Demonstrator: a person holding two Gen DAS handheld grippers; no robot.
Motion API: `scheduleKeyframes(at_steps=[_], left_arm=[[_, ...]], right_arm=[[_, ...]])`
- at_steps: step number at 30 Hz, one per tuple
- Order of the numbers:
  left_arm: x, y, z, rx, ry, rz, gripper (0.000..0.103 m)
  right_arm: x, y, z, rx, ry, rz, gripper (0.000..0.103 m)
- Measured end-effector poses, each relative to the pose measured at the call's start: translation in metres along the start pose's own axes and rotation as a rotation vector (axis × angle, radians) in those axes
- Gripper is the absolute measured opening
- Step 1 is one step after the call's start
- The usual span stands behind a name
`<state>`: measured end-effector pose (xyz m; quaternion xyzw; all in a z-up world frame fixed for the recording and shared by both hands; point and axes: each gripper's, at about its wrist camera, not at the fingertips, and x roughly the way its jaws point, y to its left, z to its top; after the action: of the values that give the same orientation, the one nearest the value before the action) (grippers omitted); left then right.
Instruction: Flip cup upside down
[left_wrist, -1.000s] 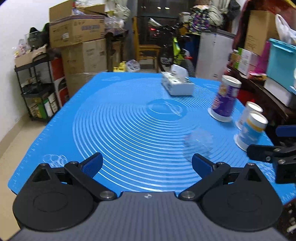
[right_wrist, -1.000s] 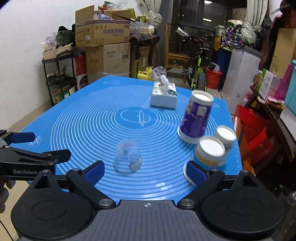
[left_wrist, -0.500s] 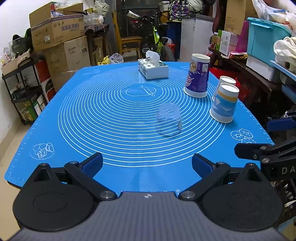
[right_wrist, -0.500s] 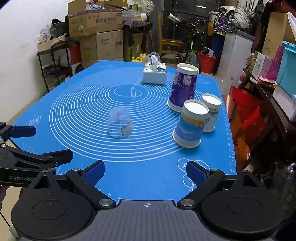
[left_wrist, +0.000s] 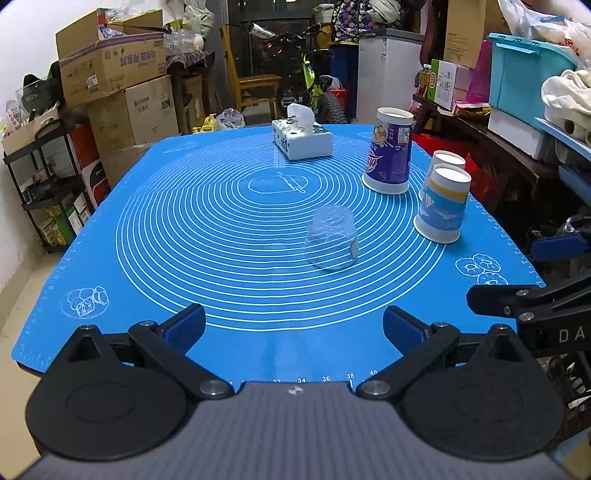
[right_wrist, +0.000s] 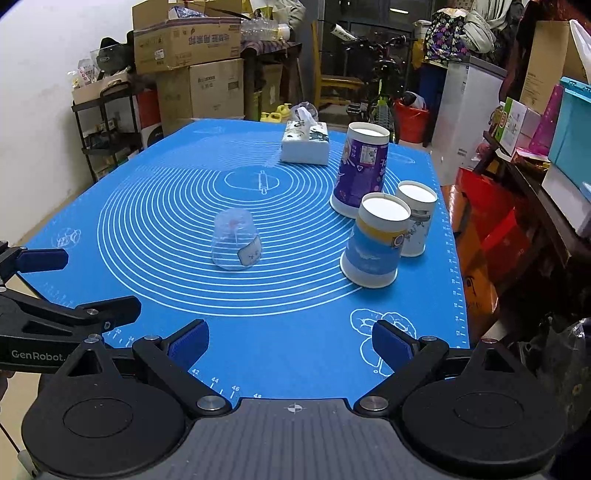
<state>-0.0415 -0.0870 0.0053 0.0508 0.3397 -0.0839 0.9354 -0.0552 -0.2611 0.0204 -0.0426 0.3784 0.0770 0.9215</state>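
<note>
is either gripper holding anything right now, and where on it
Nothing is held. The left gripper and right gripper are both open and empty; the clear cup sits apart on the mat.

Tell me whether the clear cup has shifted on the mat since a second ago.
No. The clear cup sits on the same mat rings, left of the blue paper cup.

"GenRobot" is printed in white on the left gripper (right_wrist: 55, 288), and "DA" on the right gripper (left_wrist: 546, 280). Ruler numbers 32, 34, 36, 38, 40 and 42, 44, 46, 48 are marked along the blue mat (left_wrist: 258, 350) near edge.
</note>
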Motion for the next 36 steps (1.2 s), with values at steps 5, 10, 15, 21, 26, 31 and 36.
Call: scheduleKeyframes(at_steps=[5, 10, 15, 21, 26, 31, 36], left_arm=[[0.0006, -0.0015, -0.0001, 0.0, 0.001, 0.0, 0.101], [0.0019, -0.002, 0.0, 0.002, 0.004, -0.001, 0.101], [0.002, -0.0022, -0.0002, 0.003, 0.005, -0.002, 0.101], [0.0022, -0.003, -0.001, 0.002, 0.0, 0.004, 0.101], [0.0027, -0.0024, 0.0001, 0.01, -0.002, -0.002, 0.101], [0.002, -0.0032, 0.0011, 0.016, -0.005, 0.0, 0.101], [0.0023, -0.0032, 0.0013, 0.018, -0.004, 0.001, 0.101]], right_arm=[[0.0014, -0.0006, -0.0001, 0.001, 0.007, -0.003, 0.096], [0.0017, -0.0012, -0.0004, 0.004, 0.011, -0.001, 0.096], [0.0018, -0.0019, -0.0009, 0.005, 0.012, -0.004, 0.096], [0.0025, -0.0017, -0.0014, 0.006, 0.017, -0.006, 0.096], [0.0032, -0.0019, -0.0014, 0.006, 0.018, -0.006, 0.096], [0.0044, -0.0031, -0.0024, 0.009, 0.024, -0.004, 0.097], [0.005, -0.0045, -0.0027, 0.01, 0.025, -0.005, 0.097]])
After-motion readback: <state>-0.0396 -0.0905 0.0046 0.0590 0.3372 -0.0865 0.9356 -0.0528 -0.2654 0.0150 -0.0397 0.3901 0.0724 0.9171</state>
